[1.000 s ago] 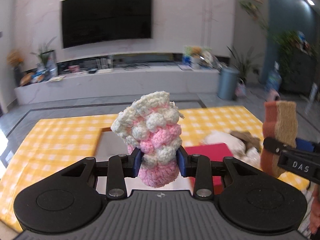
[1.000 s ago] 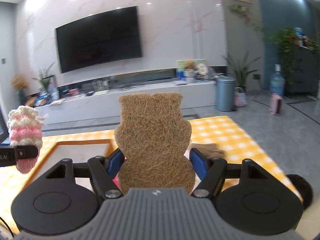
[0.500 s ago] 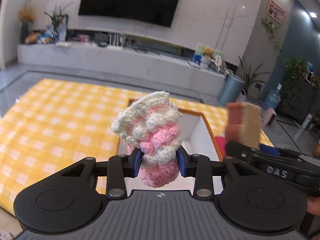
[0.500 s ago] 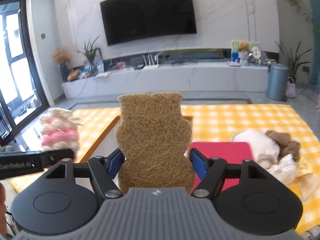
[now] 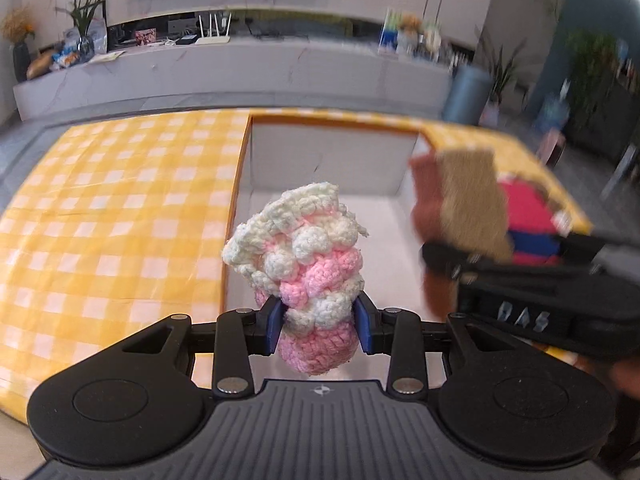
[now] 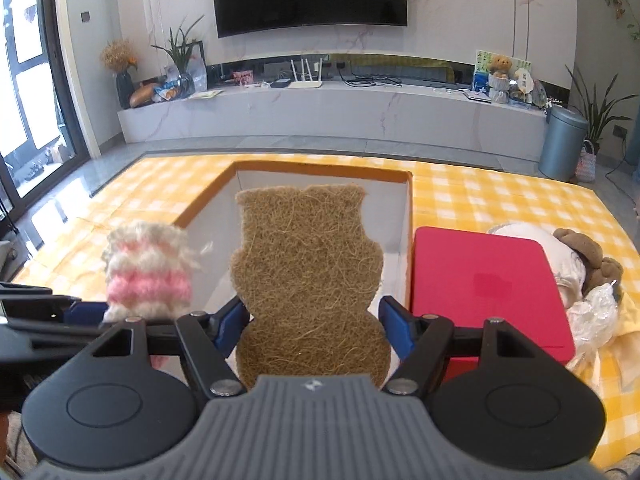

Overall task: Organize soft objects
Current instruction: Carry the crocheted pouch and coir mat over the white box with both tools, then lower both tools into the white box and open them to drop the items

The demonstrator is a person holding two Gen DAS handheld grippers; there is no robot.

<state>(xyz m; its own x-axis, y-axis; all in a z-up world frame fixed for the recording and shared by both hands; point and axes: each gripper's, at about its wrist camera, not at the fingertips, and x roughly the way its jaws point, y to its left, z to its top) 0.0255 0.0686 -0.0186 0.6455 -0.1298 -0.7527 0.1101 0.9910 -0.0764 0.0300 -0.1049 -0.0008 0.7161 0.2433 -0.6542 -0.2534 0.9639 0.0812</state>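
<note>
Left wrist view: we see the knit toy (image 5: 304, 268), pink and cream, clamped upright between the blue pads of our left hand-held gripper (image 5: 318, 322), above the near edge of the open box (image 5: 320, 148). Our right hand-held gripper (image 6: 314, 326) pinches the scrubber (image 6: 308, 280), a brown bear-shaped fibre pad, standing upright over the same white-walled box. Just right of the box lies a red lid (image 6: 484, 288); beyond it a teddy (image 6: 588, 256) rests on the yellow checked desk (image 6: 500, 200).
</note>
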